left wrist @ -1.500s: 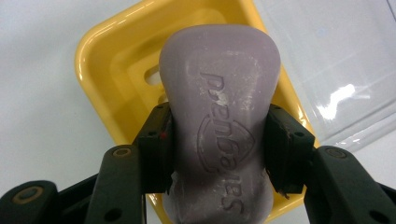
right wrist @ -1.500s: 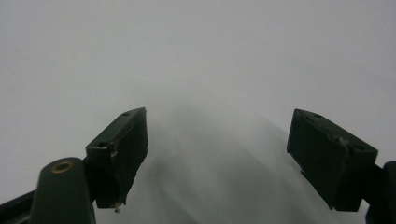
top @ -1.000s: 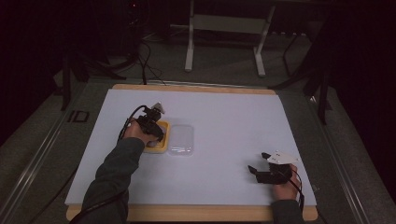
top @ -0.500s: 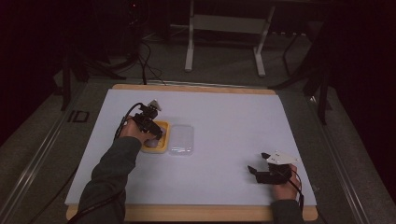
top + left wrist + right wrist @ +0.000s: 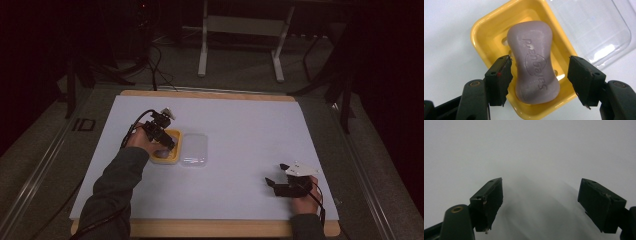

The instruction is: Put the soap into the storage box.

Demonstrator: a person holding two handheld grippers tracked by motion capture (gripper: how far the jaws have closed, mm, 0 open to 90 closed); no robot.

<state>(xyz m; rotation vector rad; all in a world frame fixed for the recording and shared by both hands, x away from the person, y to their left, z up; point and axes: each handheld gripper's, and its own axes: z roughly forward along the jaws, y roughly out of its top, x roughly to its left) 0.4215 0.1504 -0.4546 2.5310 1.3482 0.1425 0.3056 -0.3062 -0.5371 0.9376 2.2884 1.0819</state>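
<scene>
Jaws, left gripper [image 5: 539,82]: standing apart on either side of the soap, pads not pressing on it, a gap showing on both sides; they have just been opening, with the soap lying between them.
Jaws, right gripper [image 5: 540,205]: standing wide apart, nothing between them, bare white surface showing beyond.
Soap dish [image 5: 482,37]: yellow, rectangular with rounded corners, sitting on the worktop at its left-centre; in the high view [image 5: 170,155] the left gripper [image 5: 159,131] is hovering over it.
Contents of soap dish: one purple soap bar [image 5: 534,65], waisted in outline, lying lengthwise in the well with raised lettering facing up, its near end reaching toward the dish's near rim.
Clear lid [image 5: 596,32]: transparent, rounded rectangle, lying flat on the worktop just beside the dish's long edge [image 5: 194,150]; nothing is sitting inside it.
Worktop [image 5: 250,130]: white sheet over a wooden board, carrying dish and lid.
Left hand [image 5: 140,142]: reaching in from the lower left, dark sleeve angling up toward the dish, gripper tilting down over the soap.
Right hand [image 5: 306,196]: resting at the worktop's lower right, well apart from dish and lid, with the right gripper [image 5: 276,175] lying low and pointing left across the sheet.
</scene>
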